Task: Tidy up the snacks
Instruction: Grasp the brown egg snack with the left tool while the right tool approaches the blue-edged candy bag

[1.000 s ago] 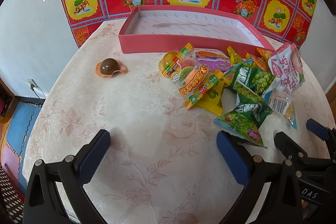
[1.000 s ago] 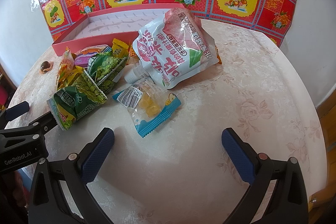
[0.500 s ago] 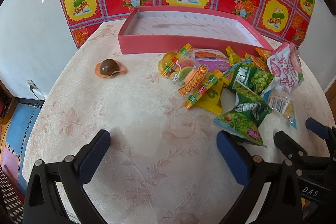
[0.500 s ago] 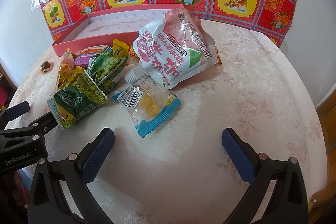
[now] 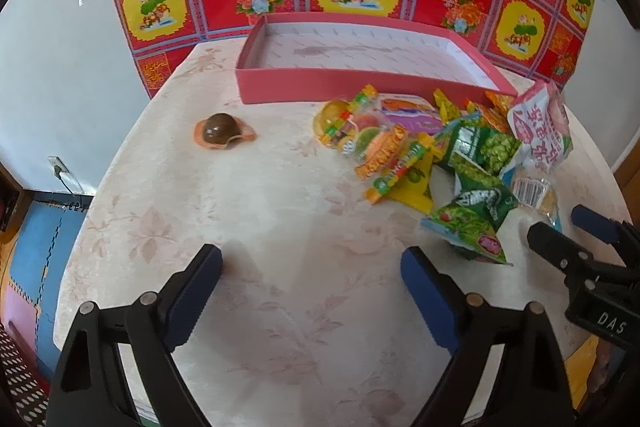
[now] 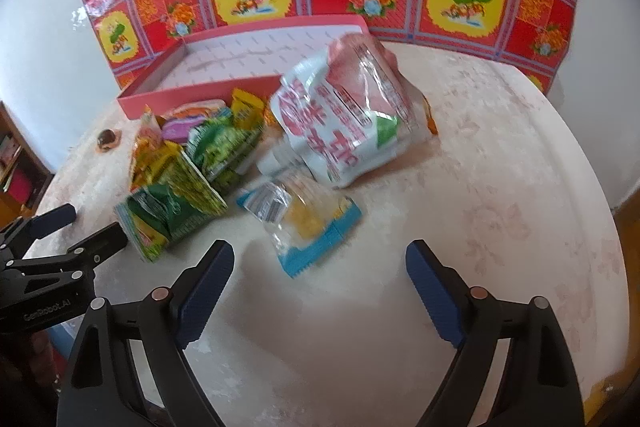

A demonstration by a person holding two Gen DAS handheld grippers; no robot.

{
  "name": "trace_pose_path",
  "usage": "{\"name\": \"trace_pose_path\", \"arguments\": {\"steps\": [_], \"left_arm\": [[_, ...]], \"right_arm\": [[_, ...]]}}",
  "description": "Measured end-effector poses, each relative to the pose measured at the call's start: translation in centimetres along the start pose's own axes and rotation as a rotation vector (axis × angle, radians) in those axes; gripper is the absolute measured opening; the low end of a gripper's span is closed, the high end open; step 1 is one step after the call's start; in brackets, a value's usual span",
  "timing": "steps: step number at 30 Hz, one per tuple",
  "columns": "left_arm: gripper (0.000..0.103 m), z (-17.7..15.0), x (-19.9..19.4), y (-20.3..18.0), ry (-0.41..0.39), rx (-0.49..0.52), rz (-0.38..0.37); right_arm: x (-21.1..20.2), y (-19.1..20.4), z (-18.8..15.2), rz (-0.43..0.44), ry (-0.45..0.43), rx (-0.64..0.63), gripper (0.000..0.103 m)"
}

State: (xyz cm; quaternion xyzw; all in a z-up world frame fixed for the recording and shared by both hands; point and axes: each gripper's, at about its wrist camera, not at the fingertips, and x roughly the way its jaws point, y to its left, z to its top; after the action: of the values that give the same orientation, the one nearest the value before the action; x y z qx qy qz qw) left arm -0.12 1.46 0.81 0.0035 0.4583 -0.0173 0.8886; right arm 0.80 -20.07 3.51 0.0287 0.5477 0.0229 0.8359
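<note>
Both the left tongs and right tongs gape wide, jaws just narrowing, nothing between them. The snacks are heaped on the tabletop near the pink box; right view blurred, labels unreadable.

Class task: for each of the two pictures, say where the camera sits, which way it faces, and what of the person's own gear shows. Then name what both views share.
Left wrist: sits on the left hand-held gripper, faces down over the table; right hand-held gripper at right edge.
Right wrist: sits on the right hand-held gripper, faces the snack pile; left gripper at left edge.
Shared: pink box, white pouch.
</note>
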Motion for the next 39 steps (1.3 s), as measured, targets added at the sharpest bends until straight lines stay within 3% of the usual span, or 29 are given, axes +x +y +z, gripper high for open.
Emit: {"name": "trace_pose_path", "arguments": {"steps": [12, 21, 30, 39], "left_arm": [[0.091, 2.0, 0.1, 4.4, -0.041, -0.094, 0.007], [0.079, 4.2, 1.7, 7.0, -0.06, -0.126, 0.056], [0.066, 5.3, 3.3, 7.1, -0.063, -0.115, 0.065], [0.064, 6.1, 4.3, 6.8, -0.064, -0.11, 0.067]], "right_arm": [[0.5, 0.3, 1.7, 0.019, -0.023, -0.011, 0.089], [1.4, -0.3, 2.2, 0.004, -0.01, 0.005, 0.086], [2.1, -0.2, 2.3, 0.021, 0.004, -0.011, 0.084], [2.4, -0.5, 2.3, 0.039, 0.008, -0.018, 0.082]]}}
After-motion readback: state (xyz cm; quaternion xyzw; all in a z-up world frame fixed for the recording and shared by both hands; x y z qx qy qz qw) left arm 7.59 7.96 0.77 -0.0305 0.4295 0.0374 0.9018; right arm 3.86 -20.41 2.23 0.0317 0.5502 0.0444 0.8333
